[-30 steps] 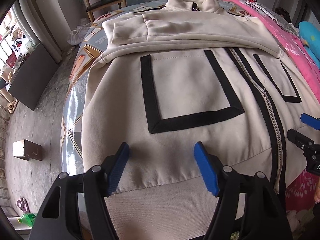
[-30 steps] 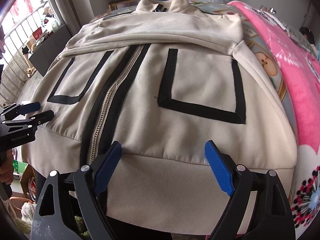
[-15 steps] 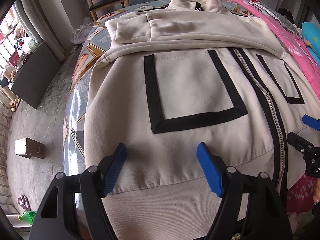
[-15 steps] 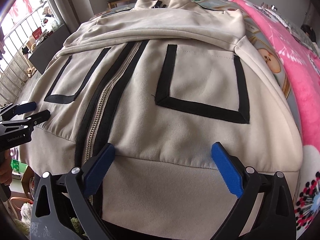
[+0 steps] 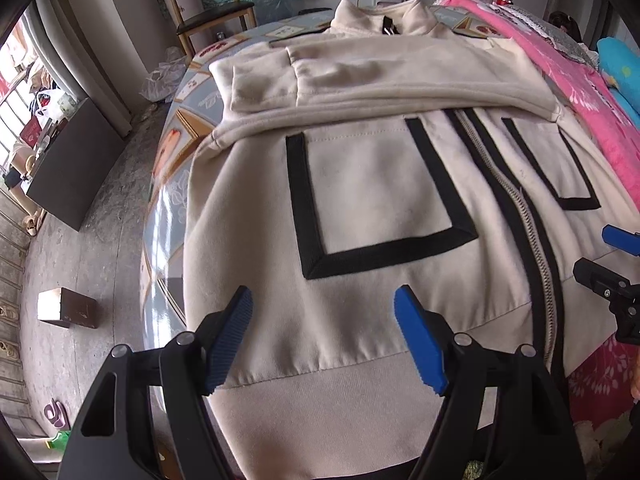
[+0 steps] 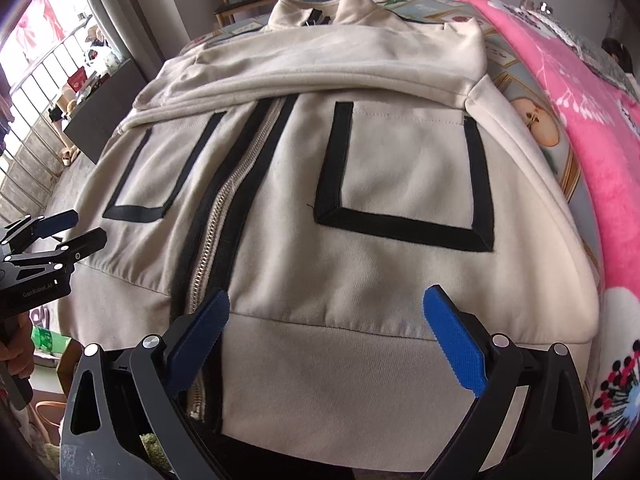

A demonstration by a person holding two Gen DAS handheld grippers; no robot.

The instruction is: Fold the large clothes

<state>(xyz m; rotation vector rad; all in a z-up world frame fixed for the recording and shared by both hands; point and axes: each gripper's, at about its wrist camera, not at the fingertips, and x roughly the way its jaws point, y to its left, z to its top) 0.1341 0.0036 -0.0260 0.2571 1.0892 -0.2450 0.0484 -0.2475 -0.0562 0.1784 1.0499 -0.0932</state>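
Note:
A cream zip-up jacket (image 5: 372, 196) with black-edged pockets lies front-up on the table, both sleeves folded across the chest, collar at the far end. It also shows in the right wrist view (image 6: 400, 168). My left gripper (image 5: 324, 340) is open just above the left part of the bottom hem band. My right gripper (image 6: 326, 340) is open above the right part of the hem band, beside the zipper (image 6: 216, 232). Each gripper shows at the other view's edge: the right gripper (image 5: 612, 264) and the left gripper (image 6: 52, 240). Neither holds cloth.
The table's patterned cloth (image 5: 168, 184) shows left of the jacket. A pink blanket (image 6: 592, 92) lies along the right side. A wooden chair (image 5: 208, 12) stands beyond the table. A dark cabinet (image 5: 68, 164) and a small box (image 5: 66, 307) are on the floor at left.
Both grippers have drawn back a little toward the hem and lowered; the right gripper's jaws have opened wider. The jacket has not moved.

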